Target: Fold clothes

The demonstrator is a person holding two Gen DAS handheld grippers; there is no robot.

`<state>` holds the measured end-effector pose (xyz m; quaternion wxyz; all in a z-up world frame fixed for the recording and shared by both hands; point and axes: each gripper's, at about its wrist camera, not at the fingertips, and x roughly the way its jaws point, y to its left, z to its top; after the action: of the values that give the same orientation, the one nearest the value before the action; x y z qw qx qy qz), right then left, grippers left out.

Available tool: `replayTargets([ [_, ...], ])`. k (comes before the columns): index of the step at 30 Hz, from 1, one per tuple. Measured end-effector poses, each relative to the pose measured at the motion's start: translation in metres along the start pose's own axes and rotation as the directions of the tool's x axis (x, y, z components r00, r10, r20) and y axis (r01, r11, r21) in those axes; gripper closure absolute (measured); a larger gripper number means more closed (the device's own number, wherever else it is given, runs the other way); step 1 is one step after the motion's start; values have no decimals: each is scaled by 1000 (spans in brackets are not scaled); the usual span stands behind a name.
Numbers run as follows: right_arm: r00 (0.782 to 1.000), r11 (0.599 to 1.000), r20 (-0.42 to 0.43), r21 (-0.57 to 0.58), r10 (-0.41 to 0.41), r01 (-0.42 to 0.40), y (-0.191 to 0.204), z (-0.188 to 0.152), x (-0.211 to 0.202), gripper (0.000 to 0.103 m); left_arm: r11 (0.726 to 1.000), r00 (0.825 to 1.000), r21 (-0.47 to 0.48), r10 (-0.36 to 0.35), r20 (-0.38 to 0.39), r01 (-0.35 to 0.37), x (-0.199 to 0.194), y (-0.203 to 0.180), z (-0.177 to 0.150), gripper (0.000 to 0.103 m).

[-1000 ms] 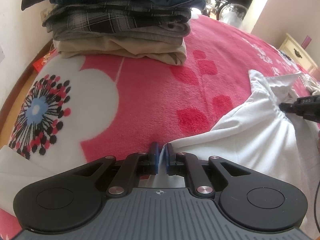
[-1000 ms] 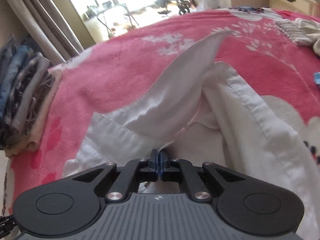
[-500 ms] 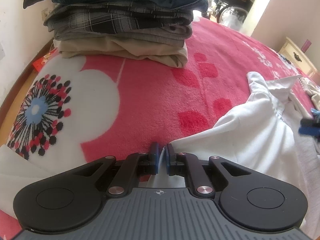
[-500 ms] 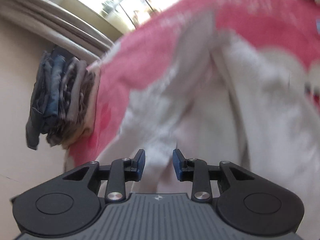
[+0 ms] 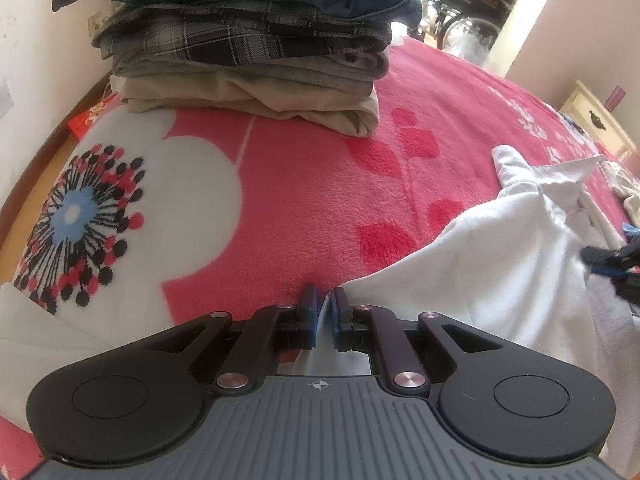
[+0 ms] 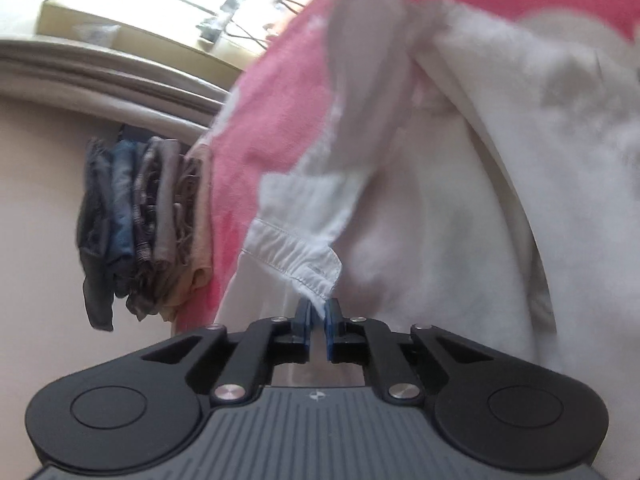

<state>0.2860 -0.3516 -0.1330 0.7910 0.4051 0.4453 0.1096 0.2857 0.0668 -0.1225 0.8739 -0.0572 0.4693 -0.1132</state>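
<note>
Down at the bottom centre of the left wrist view, the left gripper [image 5: 321,303] has its blue pads drawn almost together, pinching a thin edge of the white shirt [image 5: 500,272]. From that pinch the shirt spreads to the right and up the frame, lying crumpled on the pink blanket [image 5: 304,200], with its collar poking up toward the upper right. At the right edge of that view the right gripper [image 5: 608,262] shows as a dark tip with a bit of blue over the cloth.

In the right wrist view, the right gripper [image 6: 317,309] sits at bottom centre, its jaws closing with the stitched cuff or hem of the white shirt [image 6: 440,208] caught between the pads. The rest of the shirt fills the right half of this tilted, blurred frame, draped over the pink blanket [image 6: 288,92].

Farther off, a white flower shape with a blue, black and red centre [image 5: 80,216] marks the blanket at middle left of the left view. Beyond it, at top centre, stands a pile of folded clothes [image 5: 256,48], tan at the bottom, then grey, plaid and dark blue. A cream cabinet [image 5: 600,124] stands at the far upper right.
</note>
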Motion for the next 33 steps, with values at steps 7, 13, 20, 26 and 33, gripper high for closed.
replayTargets([
  [7,979,902,154,-390,-134,185,67,-9,-17,98,1000,1000,6,3,0,-3,0,-1,0,94],
  [13,908,664,261,-619,-329,419,93,-31,19,98,1000,1000,14,9,2,-9,0,-2,-1,94],
  [20,889,685,245,-569,-388,456,56,-29,33,83,1000,1000,21,5,7,-5,0,-1,-1,94],
  [26,929,827,285,-444,-235,345,67,-16,-12,78,1000,1000,18,-16,-1,16,-1,1,3,94],
  [33,976,856,110,-469,-188,218,90,-15,61,78,999,999,-8,-46,3,46,-17,11,7,72],
])
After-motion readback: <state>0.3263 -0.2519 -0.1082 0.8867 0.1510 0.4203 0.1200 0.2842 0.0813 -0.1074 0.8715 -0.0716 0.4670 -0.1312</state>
